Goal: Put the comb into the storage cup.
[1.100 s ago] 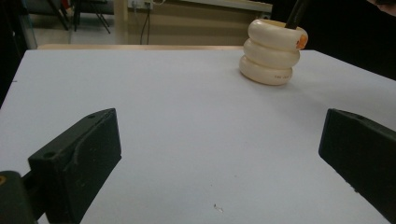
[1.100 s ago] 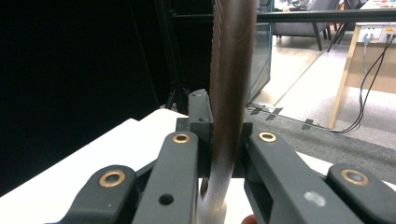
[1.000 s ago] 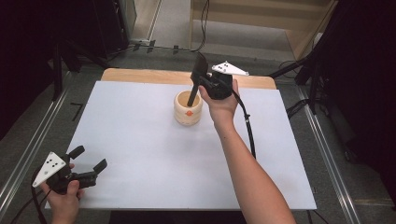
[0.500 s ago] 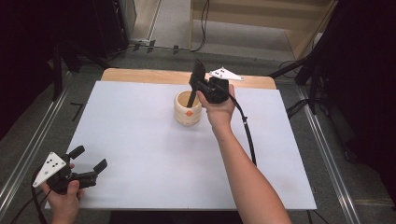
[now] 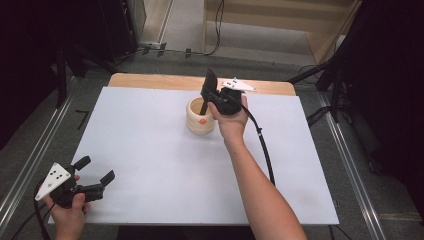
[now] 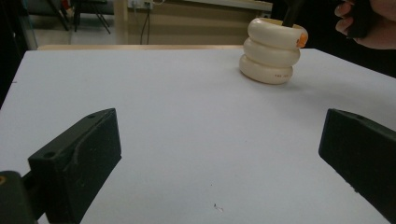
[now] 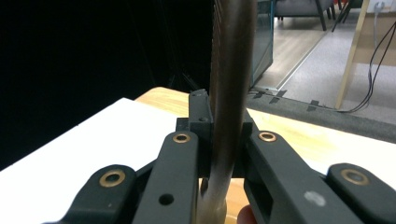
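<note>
White sheeting covers most of the bench (image 5: pixel 150 150), with a strip of bare wood along its far edge and grey floor and black stands beyond. We see a cream ribbed cup (image 5: pixel 201 116), shaped like three stacked rings, standing upright toward the far middle of the bench; a small orange mark (image 5: pixel 201 120) sits near its rim on the side facing us.

Our right claw (image 5: pixel 204 102) hangs over the cup, tilted so that its tips point down toward the opening. Its jaws are closed on a dark flat-bladed tool (image 5: pixel 208 87), which looks to us like a spatula or brush, though the high view is too small to settle which. The tool's lower end reaches into the cup while its broad end stands up above the claw. In the right gripper view the tool (image 7: pixel 229 93) runs straight up between the two closed jaws, pinched tight, its pale lower end down by the hand.

Our left claw (image 5: pixel 95 172) rests at the near left corner of the bench, well apart from the cup, with its jaws spread wide and nothing between them. In the left gripper view those jaws frame bare white bench (image 6: pixel 187 140), and the cup (image 6: pixel 273 51) stands far off at the upper right, with the dark tool dipping into it and the right hand (image 6: pixel 369 23) just beside it.
</note>
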`<state>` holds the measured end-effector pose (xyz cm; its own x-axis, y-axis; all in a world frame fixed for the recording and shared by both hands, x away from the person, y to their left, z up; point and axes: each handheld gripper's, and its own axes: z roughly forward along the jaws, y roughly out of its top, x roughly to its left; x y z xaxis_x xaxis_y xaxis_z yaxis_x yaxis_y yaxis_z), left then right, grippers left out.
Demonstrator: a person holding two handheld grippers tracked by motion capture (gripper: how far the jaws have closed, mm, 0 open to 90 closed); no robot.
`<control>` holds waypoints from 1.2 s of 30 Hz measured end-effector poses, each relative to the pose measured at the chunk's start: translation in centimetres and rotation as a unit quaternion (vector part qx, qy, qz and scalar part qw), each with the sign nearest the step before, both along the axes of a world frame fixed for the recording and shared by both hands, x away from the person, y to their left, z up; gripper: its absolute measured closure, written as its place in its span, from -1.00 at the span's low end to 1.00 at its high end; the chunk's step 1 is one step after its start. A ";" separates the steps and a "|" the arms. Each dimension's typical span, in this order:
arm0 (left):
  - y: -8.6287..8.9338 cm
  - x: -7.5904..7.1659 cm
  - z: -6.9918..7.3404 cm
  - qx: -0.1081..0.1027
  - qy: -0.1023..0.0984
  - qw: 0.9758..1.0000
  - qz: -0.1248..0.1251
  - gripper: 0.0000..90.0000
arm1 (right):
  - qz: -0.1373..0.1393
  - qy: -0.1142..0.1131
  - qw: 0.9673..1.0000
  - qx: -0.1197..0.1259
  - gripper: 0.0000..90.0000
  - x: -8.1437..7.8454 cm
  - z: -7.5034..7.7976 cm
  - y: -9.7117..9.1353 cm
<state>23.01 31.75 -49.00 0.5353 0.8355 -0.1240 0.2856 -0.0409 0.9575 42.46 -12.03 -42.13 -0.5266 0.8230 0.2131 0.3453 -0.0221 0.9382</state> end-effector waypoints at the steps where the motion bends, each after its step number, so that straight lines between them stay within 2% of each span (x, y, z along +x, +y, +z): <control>1: 0.0 0.0 0.0 0.000 0.000 1.000 0.000 -1.00 | -0.001 0.004 1.000 0.002 0.86 0.0 -0.3 0.0; 5: 0.0 0.0 0.0 0.000 0.000 1.000 -0.001 -1.00 | -0.001 0.019 1.000 0.023 0.86 0.1 -0.9 -0.1; 8: 0.0 0.0 0.0 0.000 0.000 1.000 0.000 -1.00 | 0.003 0.020 1.000 0.018 0.86 0.1 -1.2 0.1; 15: 0.0 0.0 0.0 0.001 0.000 1.000 0.000 -1.00 | 0.008 0.023 0.999 0.024 0.86 0.1 -1.4 0.5; 20: 0.0 0.0 0.0 0.001 -0.001 1.000 0.000 -1.00 | 0.011 0.032 0.999 0.030 0.86 0.1 -1.8 0.7; 26: 0.0 0.0 0.0 0.000 -0.001 1.000 -0.001 -1.00 | 0.005 0.038 0.998 0.049 0.86 0.1 -2.1 0.5; 36: -0.1 0.0 0.0 0.002 0.000 1.000 0.000 -1.00 | -0.007 0.045 0.997 0.055 0.83 0.3 -2.5 -0.5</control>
<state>23.05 31.70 -49.01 0.5361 0.8355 -0.1209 0.2849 -0.0443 0.9575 42.72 -12.52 -44.62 -0.4895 0.7991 0.3490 0.4269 -0.1294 0.8950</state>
